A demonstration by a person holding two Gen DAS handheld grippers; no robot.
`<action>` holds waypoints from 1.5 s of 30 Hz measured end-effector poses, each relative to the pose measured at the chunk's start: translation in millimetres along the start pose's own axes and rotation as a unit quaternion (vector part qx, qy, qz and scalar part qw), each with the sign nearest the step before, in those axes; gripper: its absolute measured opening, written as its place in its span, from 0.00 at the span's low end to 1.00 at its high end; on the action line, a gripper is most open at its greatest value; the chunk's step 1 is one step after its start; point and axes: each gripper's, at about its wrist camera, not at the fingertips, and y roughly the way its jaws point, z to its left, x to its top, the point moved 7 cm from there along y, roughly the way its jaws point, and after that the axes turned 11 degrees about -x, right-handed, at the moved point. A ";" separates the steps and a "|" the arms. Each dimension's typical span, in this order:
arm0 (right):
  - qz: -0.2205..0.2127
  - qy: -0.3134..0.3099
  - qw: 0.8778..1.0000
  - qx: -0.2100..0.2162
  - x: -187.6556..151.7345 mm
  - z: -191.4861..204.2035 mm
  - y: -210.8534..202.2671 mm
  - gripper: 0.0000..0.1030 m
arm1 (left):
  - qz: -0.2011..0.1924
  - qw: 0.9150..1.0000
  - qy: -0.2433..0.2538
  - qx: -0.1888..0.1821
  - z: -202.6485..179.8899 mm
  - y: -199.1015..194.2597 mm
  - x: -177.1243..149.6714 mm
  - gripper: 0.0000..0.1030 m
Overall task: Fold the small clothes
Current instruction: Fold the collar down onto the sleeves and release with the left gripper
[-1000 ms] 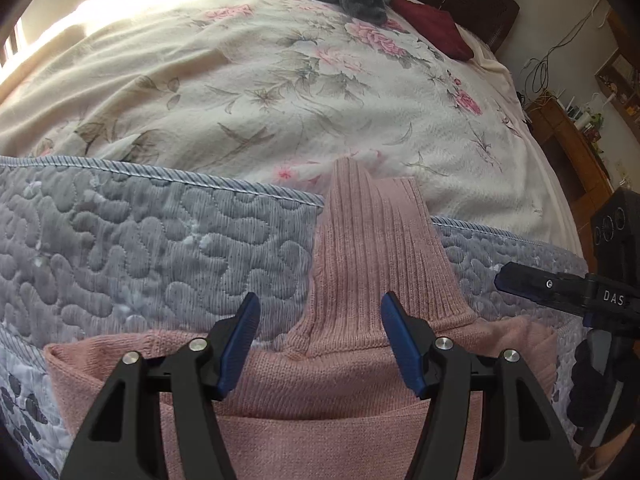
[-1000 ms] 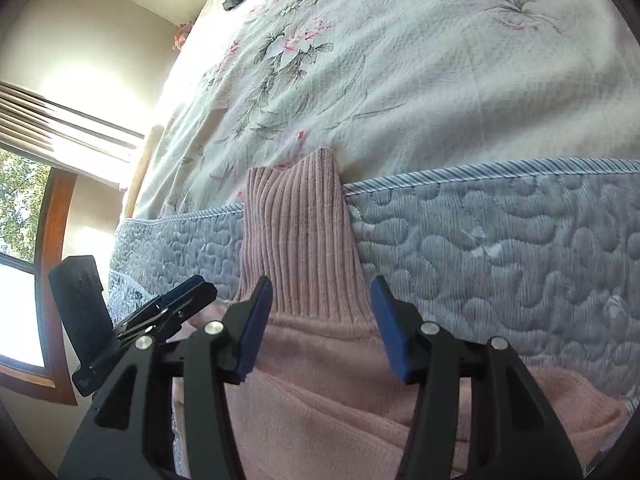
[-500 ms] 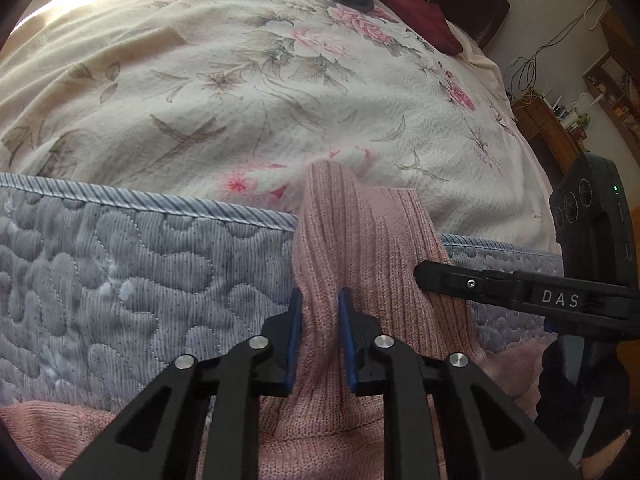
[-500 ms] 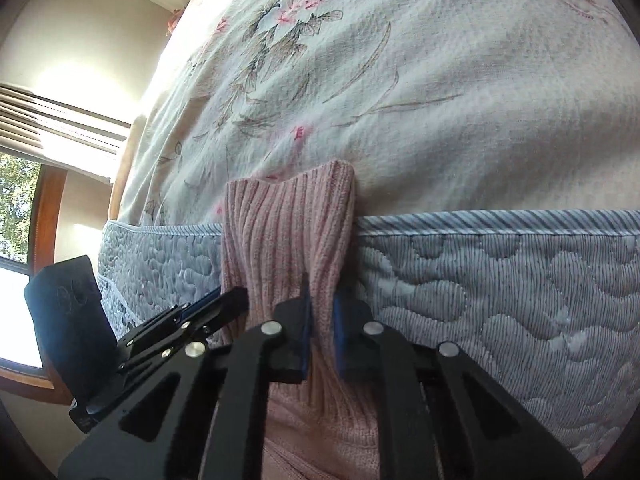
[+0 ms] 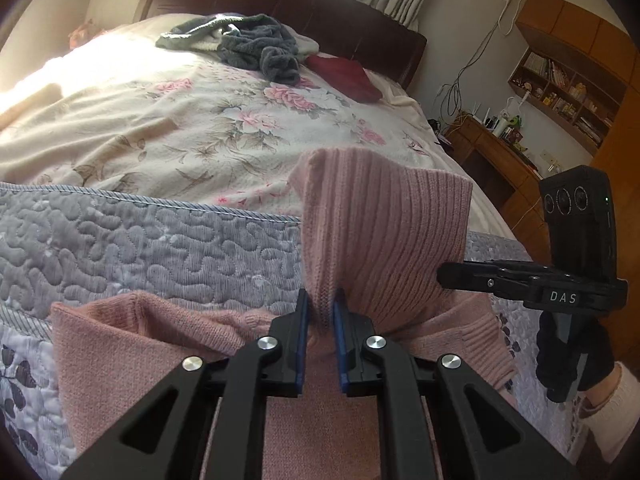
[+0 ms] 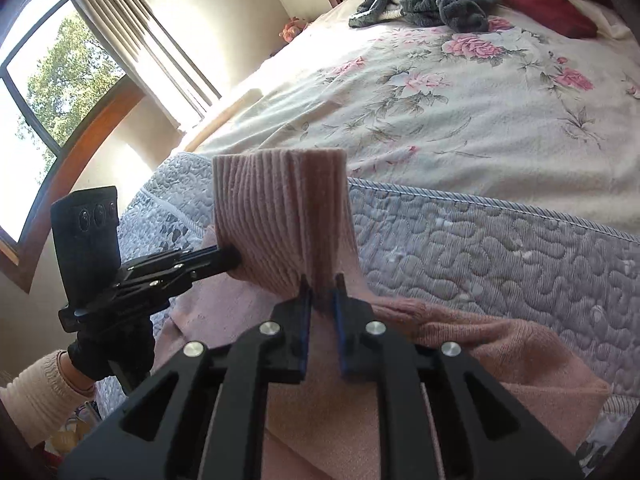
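Left hand-held gripper (image 5: 320,304): clamped on ribbed collar of pink knitted sweater (image 5: 384,232), centre frame.
Right hand-held gripper (image 6: 322,290): clamped on same collar.

pink ribbed sweater (image 5: 384,232) | collar raised upright | body on quilt

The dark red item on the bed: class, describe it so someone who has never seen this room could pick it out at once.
Start at the dark wooden headboard at the far end of the bed. Just below it, on the floral bedspread, lies a heap of grey fleecy clothes. The dark red item lies flat to the right of that heap, the only plain, deep red piece there.
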 end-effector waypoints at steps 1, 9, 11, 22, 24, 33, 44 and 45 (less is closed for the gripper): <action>0.003 -0.008 1.000 -0.004 -9.4 6.1 -1.0 0.12 | 0.005 1.000 0.001 0.001 -1.8 -3.0 -9.6 0.12; 0.069 -0.019 0.997 -0.033 -100.4 15.7 3.1 0.16 | 0.064 0.998 -0.016 0.022 1.8 -20.2 -87.5 0.13; 0.086 -0.014 0.996 -0.037 -120.3 13.7 0.4 0.16 | 0.083 0.996 -0.031 0.021 6.1 -25.9 -102.6 0.13; 0.128 0.187 0.973 0.039 -117.1 4.4 26.2 0.53 | 0.115 0.982 -0.150 0.007 9.4 -1.2 -112.4 0.43; 0.132 0.191 0.972 0.036 -117.9 7.5 33.8 0.42 | 0.107 0.982 -0.155 0.006 9.1 2.8 -113.5 0.41; 0.123 0.154 0.980 -0.015 -106.4 3.8 20.6 0.06 | 0.088 0.985 -0.147 -0.004 11.2 -3.3 -98.4 0.12; 0.120 0.131 0.982 -0.057 -120.9 9.8 3.0 0.25 | 0.139 0.985 -0.078 0.070 -4.7 -25.3 -117.6 0.31; 0.108 0.130 0.984 -0.057 -122.1 12.6 -11.9 0.25 | 0.138 0.985 -0.065 0.075 -12.6 -38.3 -119.8 0.35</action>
